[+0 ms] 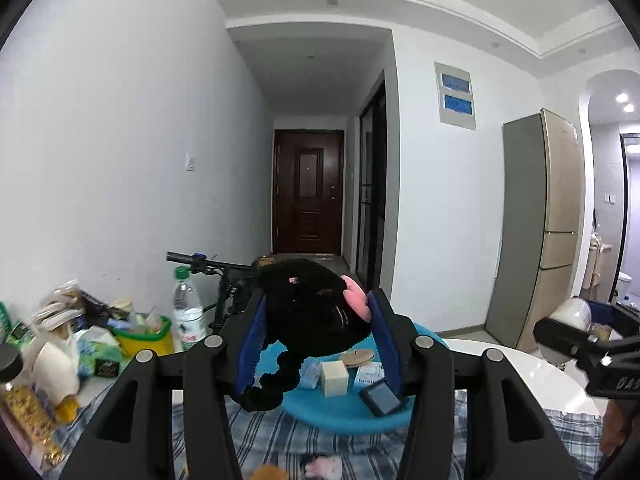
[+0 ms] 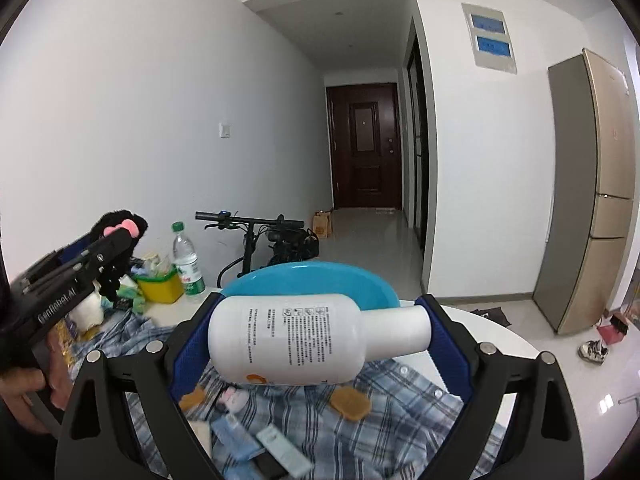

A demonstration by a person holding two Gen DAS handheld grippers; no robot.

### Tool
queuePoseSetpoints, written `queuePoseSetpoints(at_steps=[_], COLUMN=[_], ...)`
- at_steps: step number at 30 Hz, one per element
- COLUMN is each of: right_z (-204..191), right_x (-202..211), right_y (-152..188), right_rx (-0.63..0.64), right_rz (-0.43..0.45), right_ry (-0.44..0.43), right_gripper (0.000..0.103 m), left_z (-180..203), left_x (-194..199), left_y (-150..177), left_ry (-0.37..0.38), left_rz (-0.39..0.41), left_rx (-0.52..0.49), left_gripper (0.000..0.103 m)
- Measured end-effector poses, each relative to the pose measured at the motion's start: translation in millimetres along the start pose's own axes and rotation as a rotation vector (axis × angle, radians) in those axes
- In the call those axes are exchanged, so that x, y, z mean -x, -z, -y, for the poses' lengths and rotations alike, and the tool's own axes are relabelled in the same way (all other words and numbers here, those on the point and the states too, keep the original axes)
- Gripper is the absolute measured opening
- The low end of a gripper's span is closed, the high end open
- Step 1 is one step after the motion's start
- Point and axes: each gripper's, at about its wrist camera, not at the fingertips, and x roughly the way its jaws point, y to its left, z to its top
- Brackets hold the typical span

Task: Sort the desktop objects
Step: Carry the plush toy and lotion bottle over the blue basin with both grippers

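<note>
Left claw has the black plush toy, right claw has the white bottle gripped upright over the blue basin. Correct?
Not quite. The white bottle lies sideways across the right claw, clamped end to end, cap toward the picture's right, as the right wrist view shows. The rest holds: the left claw grips the black plush toy, and the blue basin is behind the bottle.

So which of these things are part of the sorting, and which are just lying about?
Part of the job:
- black plush toy, held in the left gripper
- white bottle, held in the right gripper
- blue basin

Lying about:
- bicycle
- fridge
- water bottle
</note>
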Motion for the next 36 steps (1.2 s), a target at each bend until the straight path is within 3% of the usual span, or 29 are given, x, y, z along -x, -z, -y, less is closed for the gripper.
queuePoseSetpoints(at_steps=[3, 6, 12, 17, 21, 27, 29, 36], right_z=[4, 5, 23, 38, 45, 64, 69, 79], right_x=[-18, -35, -87, -127, -157, -190, -199, -216], right_y=[-18, -33, -57, -73, -72, -58, -57, -49], right_rx=[-0.025, -0.011, -0.087, -0.167, -0.196, -0.223, -0.245, -0.260], right_rz=[0.010, 0.055, 0.050, 0.077, 0.057, 0.010, -0.024, -0.077], right_ry=[-0.036, -0.007, 0.006, -0.006, -0.005, 0.043, -0.006, 0.018], right_gripper=[0.093, 0.093, 0.093, 0.093, 0.093, 0.093, 0.093, 0.093], left_z=[3, 7, 1, -17, -41, -47, -43, -27], left_x=[-31, -57, -113, -163, -191, -225, -237, -287], left_y=[-5, -11, -23, -32, -17, 4, 9, 41], left_ry=[0.022, -0.003, -0.010, -0.011, -0.053, -0.032, -0.031, 0.082], left_rz=[-0.016, 0.023, 0.065, 0.028, 0.005, -0.121, -0.169, -0.446], left_rx=[0.004, -0.009, 0.037, 0.080, 0.171, 0.159, 0.127, 0.079], left_gripper=[0.052, 0.052, 0.052, 0.052, 0.052, 0.052, 0.052, 0.052])
